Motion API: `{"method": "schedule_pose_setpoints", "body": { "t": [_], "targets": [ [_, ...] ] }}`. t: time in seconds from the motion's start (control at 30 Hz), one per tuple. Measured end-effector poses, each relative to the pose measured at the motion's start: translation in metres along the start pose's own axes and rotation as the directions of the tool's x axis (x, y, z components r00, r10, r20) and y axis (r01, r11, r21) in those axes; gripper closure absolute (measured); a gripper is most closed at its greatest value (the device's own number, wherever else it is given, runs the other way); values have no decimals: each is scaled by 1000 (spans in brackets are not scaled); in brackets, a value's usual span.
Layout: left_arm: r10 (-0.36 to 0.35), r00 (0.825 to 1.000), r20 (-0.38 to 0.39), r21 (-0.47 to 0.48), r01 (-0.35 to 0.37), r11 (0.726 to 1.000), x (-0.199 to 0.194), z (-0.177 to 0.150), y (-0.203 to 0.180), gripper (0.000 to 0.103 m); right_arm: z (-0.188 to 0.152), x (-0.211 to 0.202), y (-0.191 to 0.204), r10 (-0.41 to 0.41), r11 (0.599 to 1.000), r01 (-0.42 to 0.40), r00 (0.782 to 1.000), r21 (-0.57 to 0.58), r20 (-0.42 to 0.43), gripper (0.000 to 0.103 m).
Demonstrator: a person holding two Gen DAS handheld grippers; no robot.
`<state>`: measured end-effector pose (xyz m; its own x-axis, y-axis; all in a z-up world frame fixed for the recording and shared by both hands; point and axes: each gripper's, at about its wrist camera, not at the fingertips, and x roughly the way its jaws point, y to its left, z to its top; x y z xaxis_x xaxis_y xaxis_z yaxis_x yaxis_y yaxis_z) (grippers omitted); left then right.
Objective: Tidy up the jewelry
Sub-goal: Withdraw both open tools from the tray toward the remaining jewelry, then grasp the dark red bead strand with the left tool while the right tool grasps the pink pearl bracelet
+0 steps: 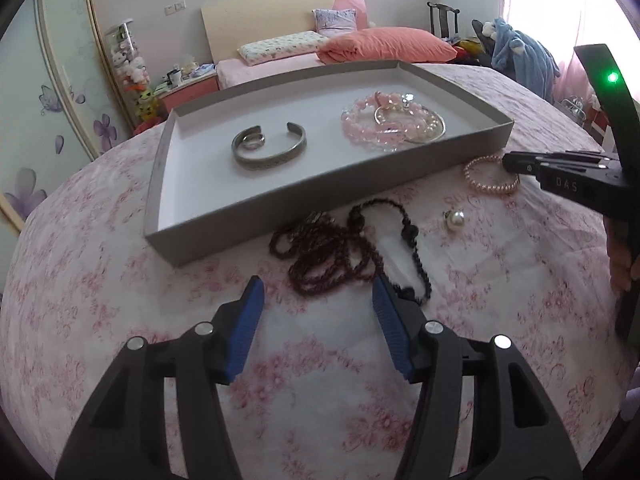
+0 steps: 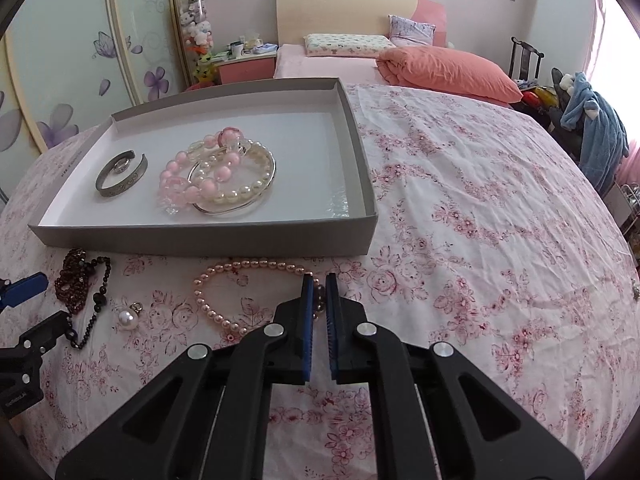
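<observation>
A grey tray (image 1: 280, 196) (image 2: 200, 236) on the floral cloth holds a silver cuff (image 1: 269, 149) (image 2: 122, 180), a small ring, and a pile of pink and pearl bracelets (image 1: 394, 124) (image 2: 218, 176). My left gripper (image 1: 318, 292) is open just before dark red and black bead strands (image 1: 340, 248) (image 2: 80, 284). A pearl pendant (image 1: 454, 220) (image 2: 129, 318) lies beside them. My right gripper (image 2: 319, 280) (image 1: 508, 162) is shut on the right side of a rose pearl bracelet (image 2: 224, 292) (image 1: 490, 178), which still lies on the cloth.
A bed with orange pillow (image 2: 448, 68) stands behind the table. A chair with a blue garment (image 2: 596, 128) is at the right. A nightstand (image 2: 244, 62) and a wardrobe with flower decals (image 2: 60, 80) are at the left.
</observation>
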<state>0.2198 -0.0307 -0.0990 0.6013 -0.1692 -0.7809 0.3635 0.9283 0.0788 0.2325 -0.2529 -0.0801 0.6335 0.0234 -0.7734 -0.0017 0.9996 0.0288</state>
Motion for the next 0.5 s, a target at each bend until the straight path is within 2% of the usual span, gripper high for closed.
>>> {"method": "schedule_pose_setpoints", "body": {
  "t": [0.3,0.4,0.5],
  "targets": [
    [-35,999,-9,-68,34,997,18,19,0,48,1,-1,7,25,1000,-25,1000,-15,-2,96],
    [-29,1000,-6,-75,28,997,19,20,0,55,1,-1,10,29,999,-29,1000,-21,-2,96],
    [-19,1000,-3,-86,19,996,18,20,2,66,1,0,12,32,999,-32,999,-26,-2,96]
  ]
}}
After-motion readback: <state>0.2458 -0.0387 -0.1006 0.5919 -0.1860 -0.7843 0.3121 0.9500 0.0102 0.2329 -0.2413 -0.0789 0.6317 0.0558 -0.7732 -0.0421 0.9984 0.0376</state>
